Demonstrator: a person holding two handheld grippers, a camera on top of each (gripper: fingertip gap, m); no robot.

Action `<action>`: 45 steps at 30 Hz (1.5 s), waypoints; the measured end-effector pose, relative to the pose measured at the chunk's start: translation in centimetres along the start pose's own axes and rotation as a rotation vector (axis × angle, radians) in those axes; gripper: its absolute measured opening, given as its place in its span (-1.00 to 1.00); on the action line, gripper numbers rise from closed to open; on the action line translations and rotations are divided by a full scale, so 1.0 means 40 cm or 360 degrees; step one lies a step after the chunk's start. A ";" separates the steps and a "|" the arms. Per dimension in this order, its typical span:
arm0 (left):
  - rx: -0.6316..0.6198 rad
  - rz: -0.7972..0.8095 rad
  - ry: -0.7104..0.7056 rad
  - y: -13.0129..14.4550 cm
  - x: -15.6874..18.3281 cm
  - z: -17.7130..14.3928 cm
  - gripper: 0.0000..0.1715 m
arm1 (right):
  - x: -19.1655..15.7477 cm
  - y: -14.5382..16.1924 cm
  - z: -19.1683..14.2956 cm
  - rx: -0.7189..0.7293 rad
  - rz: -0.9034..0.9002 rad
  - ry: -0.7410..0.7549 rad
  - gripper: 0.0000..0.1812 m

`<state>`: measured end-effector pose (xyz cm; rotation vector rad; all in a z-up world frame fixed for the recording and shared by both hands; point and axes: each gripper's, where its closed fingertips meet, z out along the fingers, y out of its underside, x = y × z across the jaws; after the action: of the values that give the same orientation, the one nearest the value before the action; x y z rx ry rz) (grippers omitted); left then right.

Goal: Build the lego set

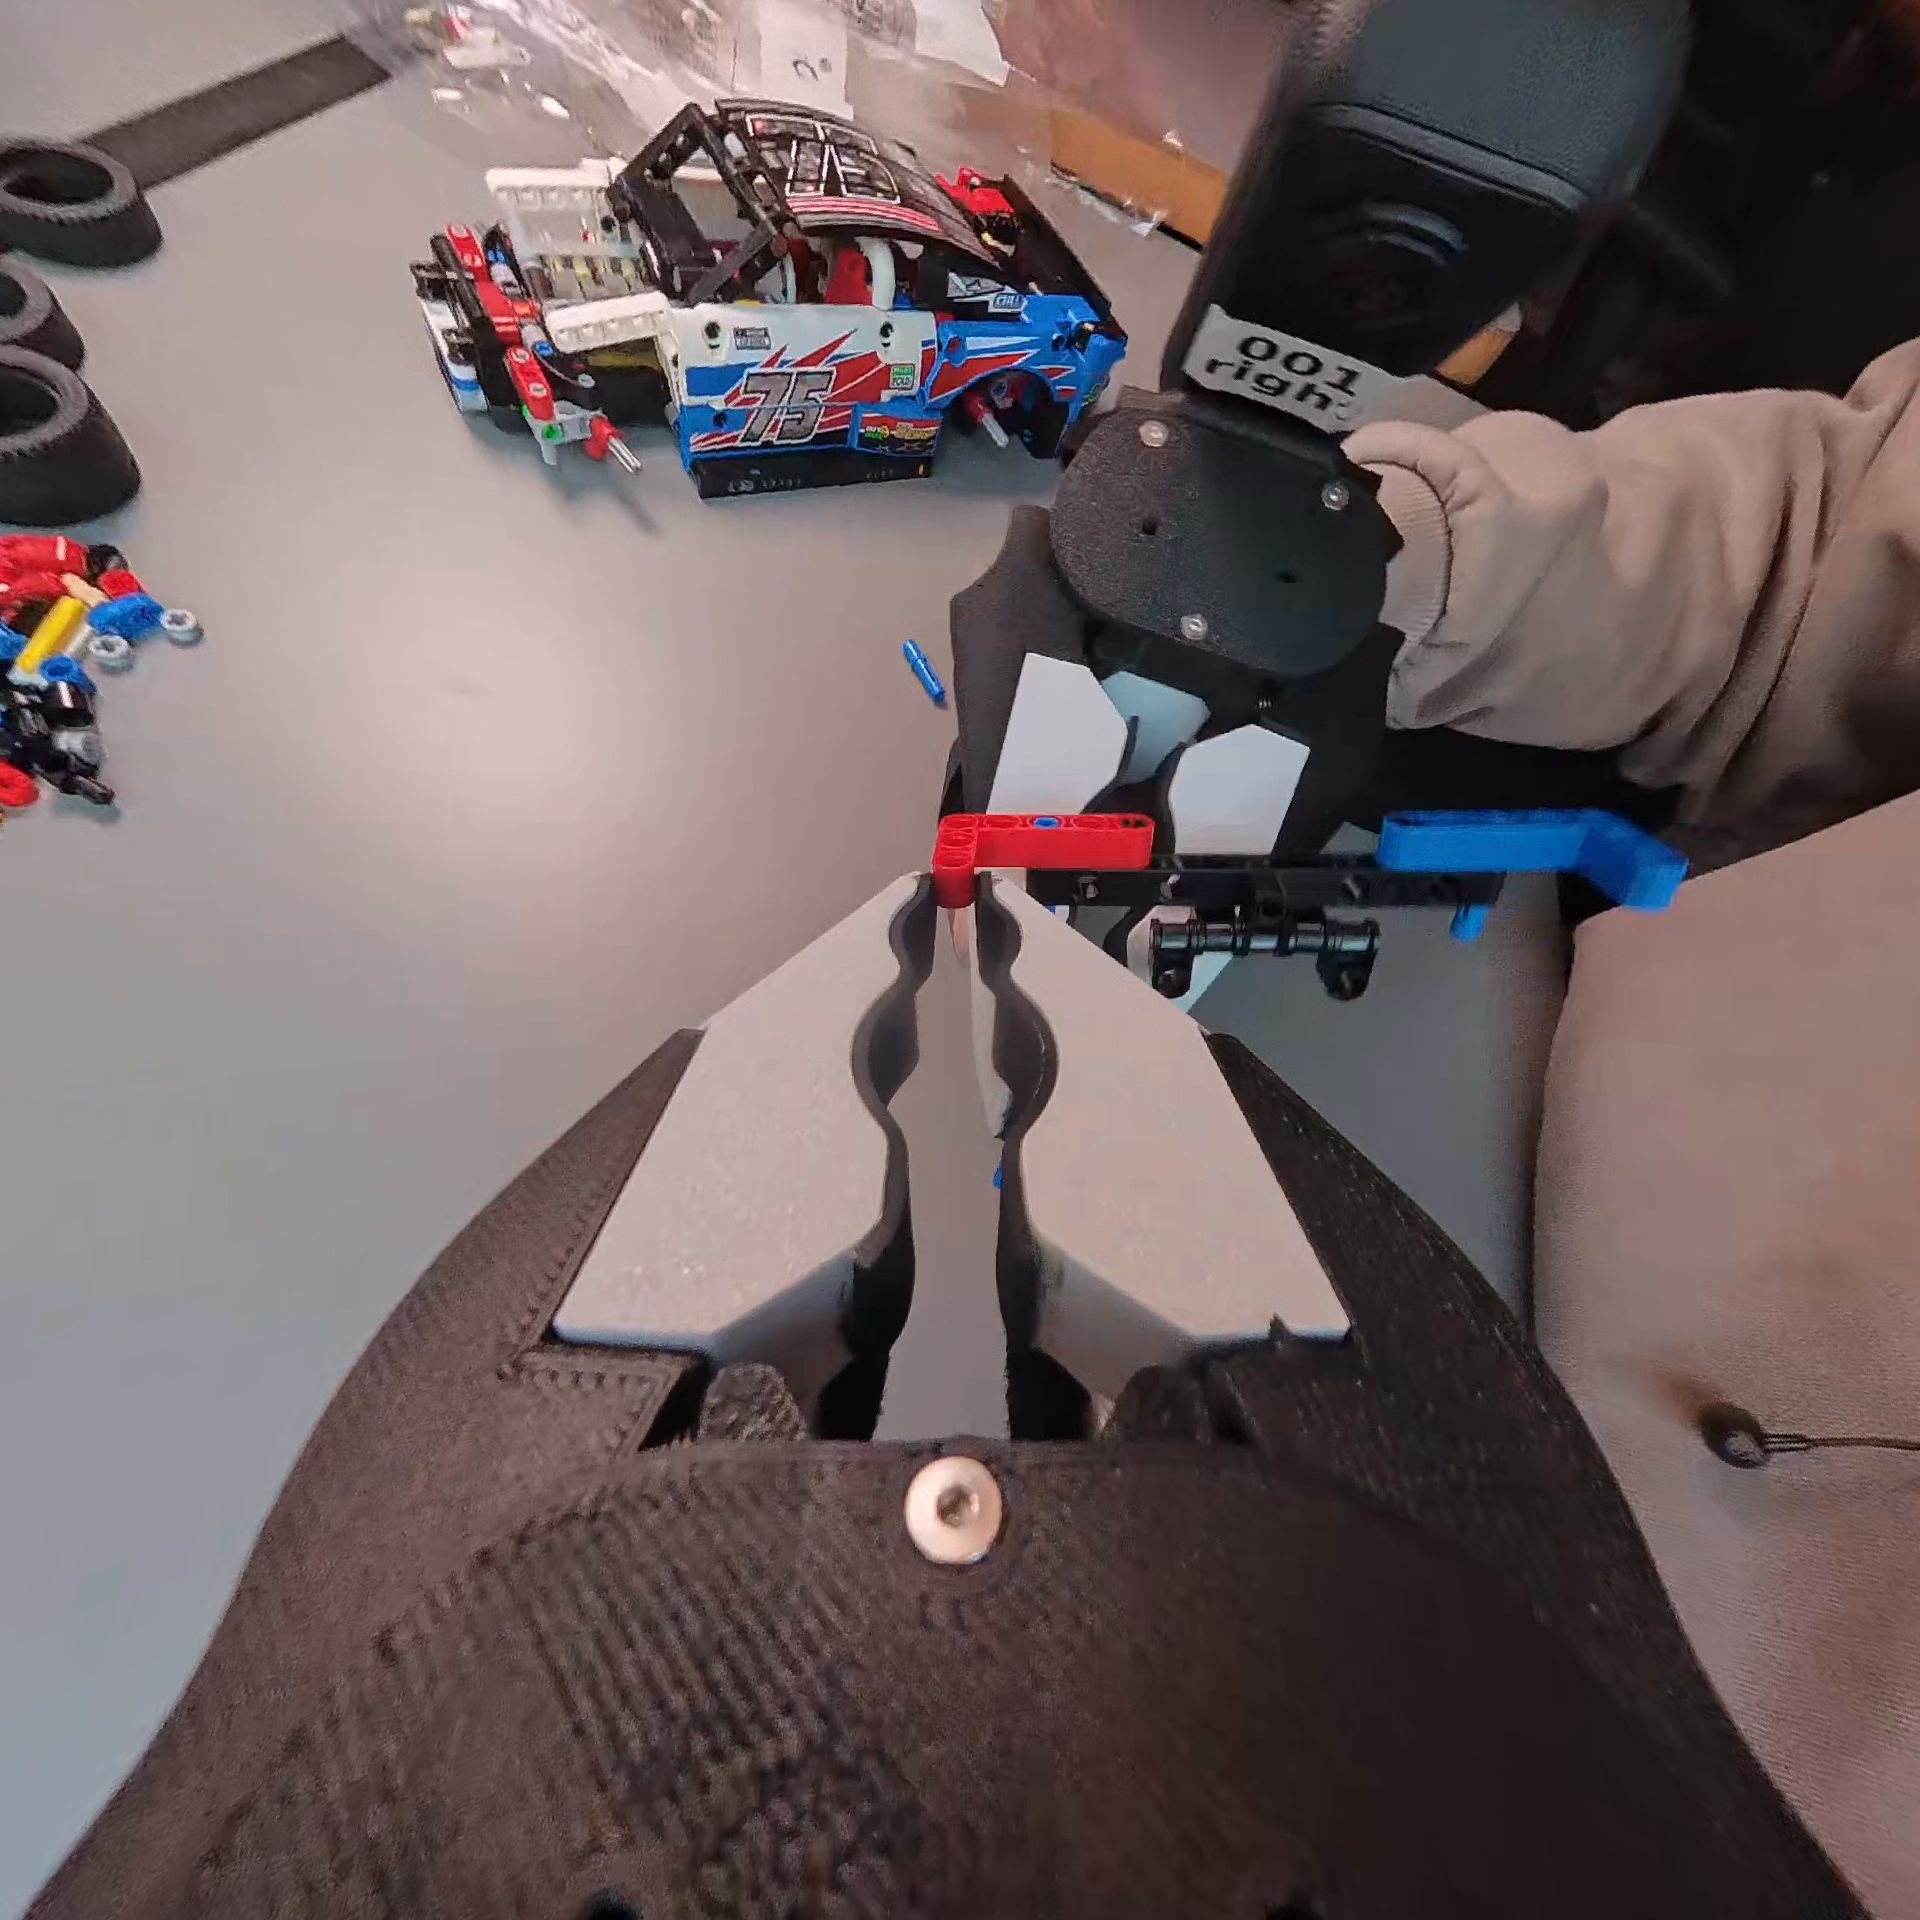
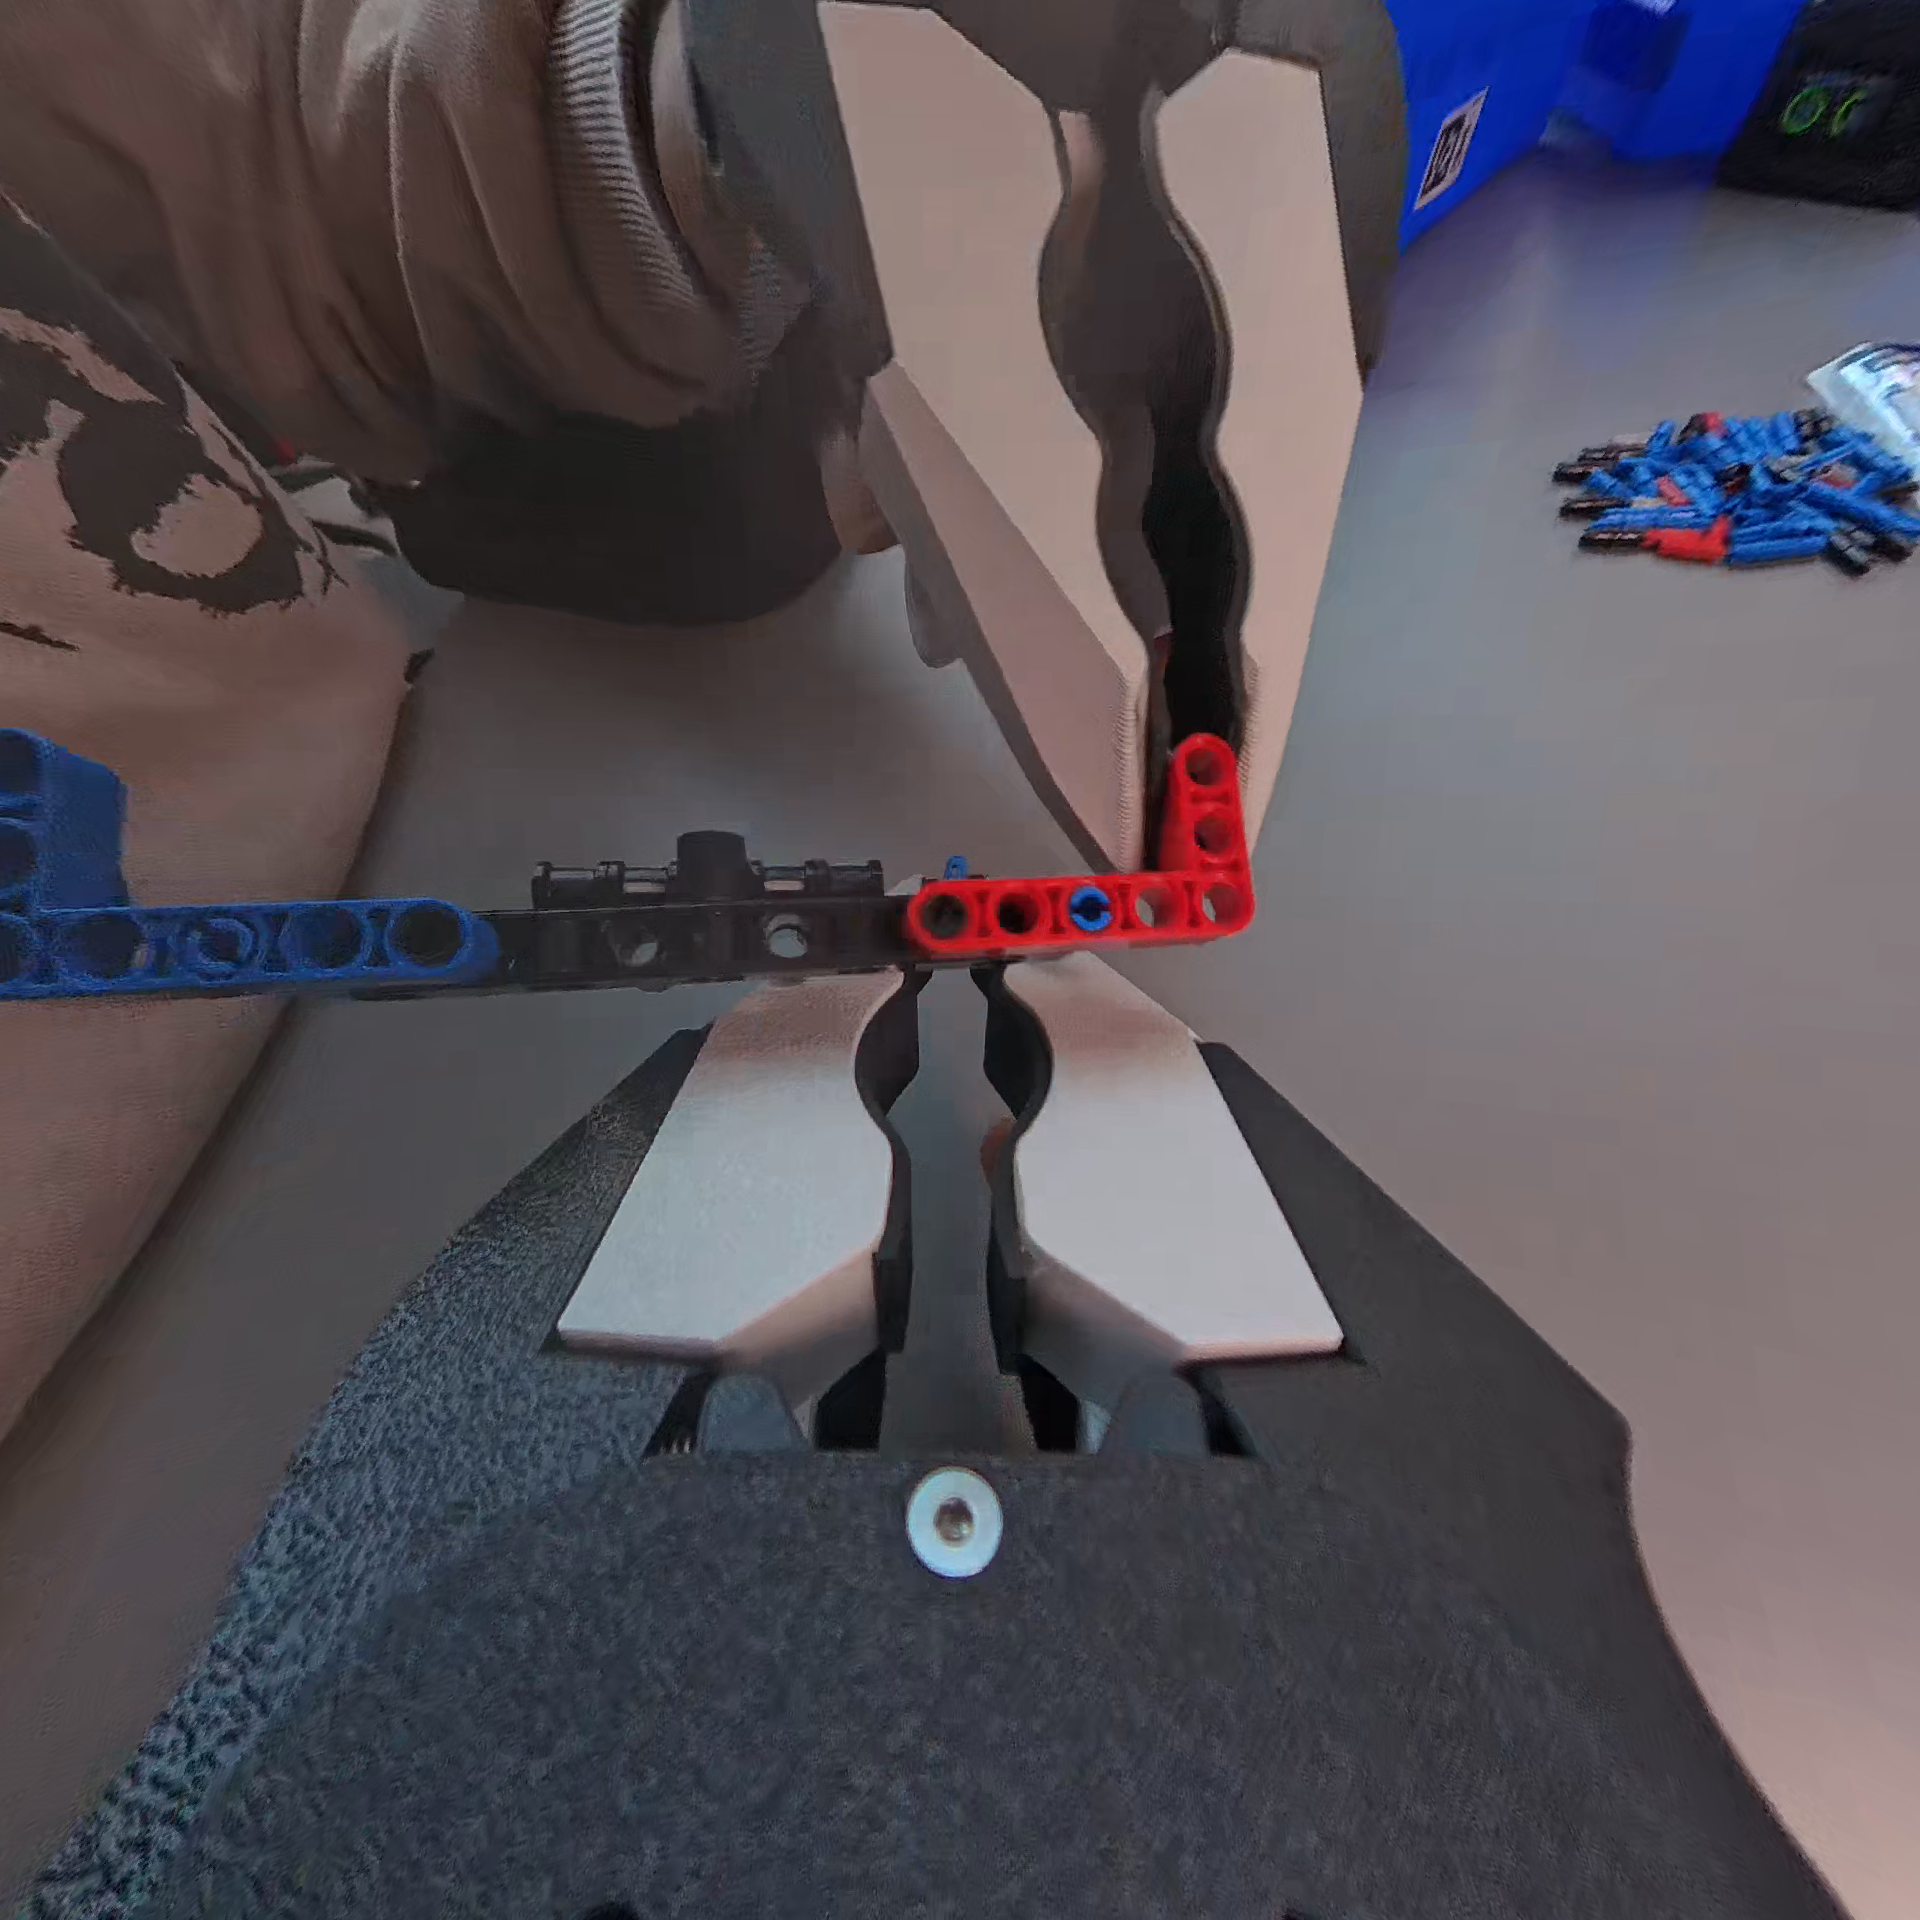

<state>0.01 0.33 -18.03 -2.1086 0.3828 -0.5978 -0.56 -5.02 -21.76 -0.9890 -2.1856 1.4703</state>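
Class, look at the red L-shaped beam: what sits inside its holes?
In the right wrist view, one hole of the red L-shaped beam holds a blue pin; the other visible holes look empty. The short arm's far side is covered by the left gripper's fingers.

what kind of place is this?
Probably an indoor desk or workbench used for hobby building: a plain grey tabletop holding a part-built model car, sorted piles of loose pins, and clear parts bags.
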 end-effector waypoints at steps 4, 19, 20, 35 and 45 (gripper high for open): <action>-0.0042 -0.0042 0.0007 -0.037 -0.005 -0.001 -0.93 | -0.004 -0.042 -0.015 0.0197 -0.0018 0.0099 -0.97; 0.0002 0.0162 0.0201 -0.074 0.036 -0.048 -0.61 | -0.029 -0.068 -0.038 0.0349 -0.0019 -0.0020 -0.96; -0.0045 0.0232 0.0203 -0.065 0.035 -0.050 -0.61 | -0.031 -0.070 -0.038 0.0355 -0.0021 -0.0032 -0.96; -0.0254 0.0424 -0.0026 0.071 -0.109 -0.107 -0.91 | 0.015 -0.022 -0.046 0.0146 0.0005 0.0090 -0.96; -0.1064 0.2265 -0.0339 0.139 -0.252 -0.182 -0.46 | 0.019 -0.018 -0.078 0.0106 0.0040 0.0087 -0.96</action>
<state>-12.67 -2.90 -21.80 -1.8037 1.8808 0.6662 0.54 -2.53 -19.91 -1.0257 -2.0795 1.4993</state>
